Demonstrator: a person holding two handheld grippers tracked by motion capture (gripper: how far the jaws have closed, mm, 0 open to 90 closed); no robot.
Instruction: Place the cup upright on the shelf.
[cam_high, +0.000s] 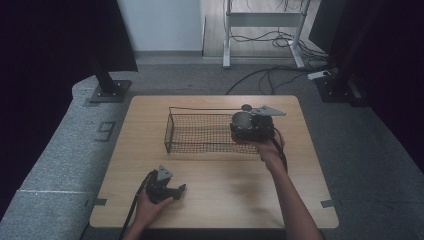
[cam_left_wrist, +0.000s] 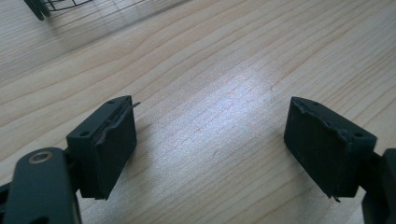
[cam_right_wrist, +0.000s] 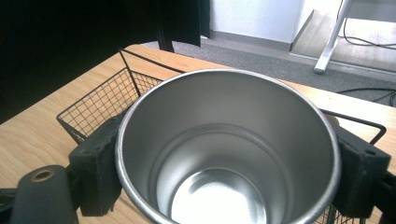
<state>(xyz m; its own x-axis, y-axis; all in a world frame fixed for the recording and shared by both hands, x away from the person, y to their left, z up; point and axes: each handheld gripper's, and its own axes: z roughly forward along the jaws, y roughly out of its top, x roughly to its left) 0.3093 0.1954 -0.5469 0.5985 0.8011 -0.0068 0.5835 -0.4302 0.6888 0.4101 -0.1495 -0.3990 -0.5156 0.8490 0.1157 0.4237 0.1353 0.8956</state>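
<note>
Here, line by line:

Bench (cam_high: 220, 190): a light wooden top is carrying everything, with grey carpet lying around it.

Basket (cam_high: 200, 132): a black wire mesh basket is sitting near the middle of the bench, toward its far side, long side running left to right.

Cup (cam_right_wrist: 229, 149): a bare steel cup is standing upright with its mouth facing the camera in the right claw view, its inside empty and shining. In the high view it is sitting at the right end of the basket (cam_high: 242, 120); whether it is resting on the basket floor or hanging just above it cannot be told.

Right claw (cam_high: 252, 127): it is gripping the cup, one black jaw pressing each side of the cup wall just below the rim. The right hand (cam_high: 270, 147) is reaching in from the near side of the basket.

Left claw (cam_high: 175, 191): it is lying low at the near left of the bench, held by the left hand (cam_high: 150, 202), well apart from the basket. Its jaws are standing wide apart with bare wood between them, holding nothing. Its fingers (cam_left_wrist: 109, 144) are showing worn pad edges.
</note>
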